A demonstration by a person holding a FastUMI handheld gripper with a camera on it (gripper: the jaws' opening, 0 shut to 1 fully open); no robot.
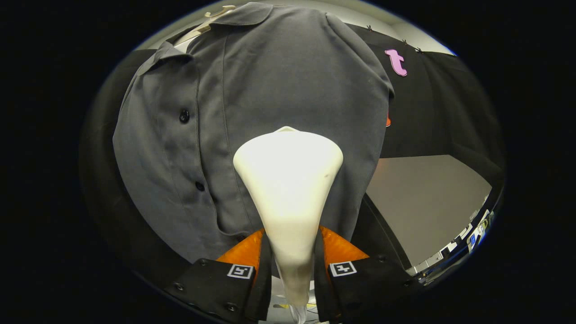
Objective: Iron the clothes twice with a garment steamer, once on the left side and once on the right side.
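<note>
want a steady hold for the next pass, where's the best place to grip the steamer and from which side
Grip the steamer on its narrow neck, below the wide flared head, with a finger on each side. The neck is slim enough to fit between the fingers, while the head is too broad. The tool is already shut there, leaving the head free against the shirt.

Support one: a pale hanger (pixel 216 18), at 11 o'clock from the steamer (pixel 288 180) head. The grey shirt (pixel 270 90) hangs on it, collar at the top, buttoned front facing outward.

Support two: a grey table (pixel 427 198), at 3 to 4 o'clock from the steamer head, beyond the gripper (pixel 292 245), whose fingers clamp the steamer's neck from both sides. Its near surface is bare. Small white and blue items (pixel 470 231) sit along its far edge, too small to identify.
</note>
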